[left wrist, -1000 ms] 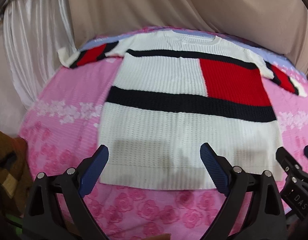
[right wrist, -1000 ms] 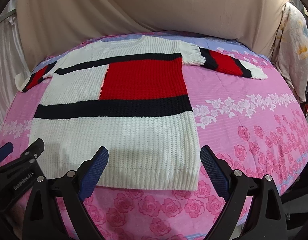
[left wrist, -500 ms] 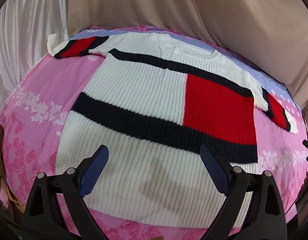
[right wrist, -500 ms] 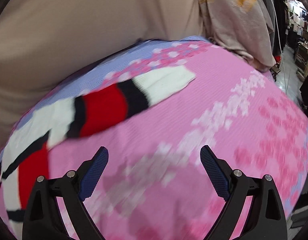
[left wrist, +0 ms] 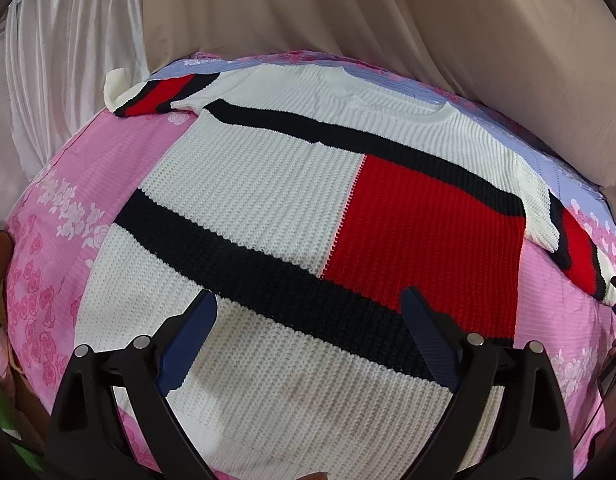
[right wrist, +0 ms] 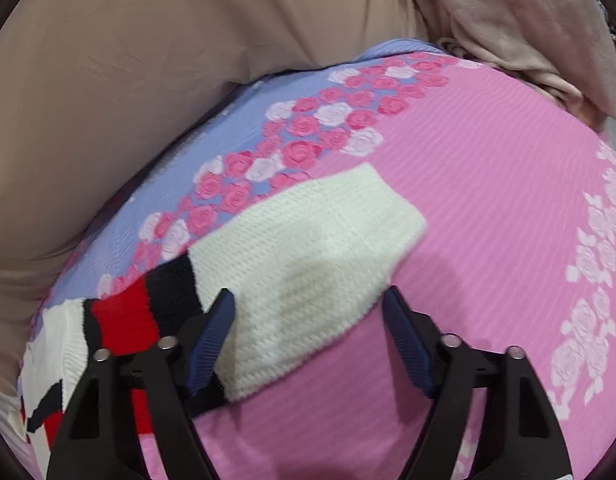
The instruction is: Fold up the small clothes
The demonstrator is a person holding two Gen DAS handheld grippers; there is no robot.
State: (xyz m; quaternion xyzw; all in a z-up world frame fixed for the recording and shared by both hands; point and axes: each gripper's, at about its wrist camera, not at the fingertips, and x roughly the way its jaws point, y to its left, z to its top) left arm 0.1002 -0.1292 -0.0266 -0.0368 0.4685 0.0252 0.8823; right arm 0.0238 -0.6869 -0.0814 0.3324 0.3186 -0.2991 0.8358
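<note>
A small knitted sweater [left wrist: 268, 200], white with navy bands and a red block, lies flat and face up on the pink floral bedsheet [left wrist: 60, 216]. Both sleeves are spread out to the sides. My left gripper [left wrist: 309, 340] is open and empty, above the sweater's lower body. My right gripper [right wrist: 309, 340] is open, with its jaws on either side of the white cuff of the right sleeve [right wrist: 308, 256], close over it. The sleeve's red and navy stripes [right wrist: 148, 308] run off to the left.
A beige draped cloth [left wrist: 387, 20] hangs behind the bed and a white curtain [left wrist: 60, 60] at the left. More beige fabric [right wrist: 527, 32] is piled at the bed's far right corner. The sheet has a lilac strip with roses [right wrist: 300, 128] along the back.
My right gripper has moved forward to the right sleeve and now straddles its cuff, with its jaws a little narrower. My left gripper has moved forward over the sweater's body.
</note>
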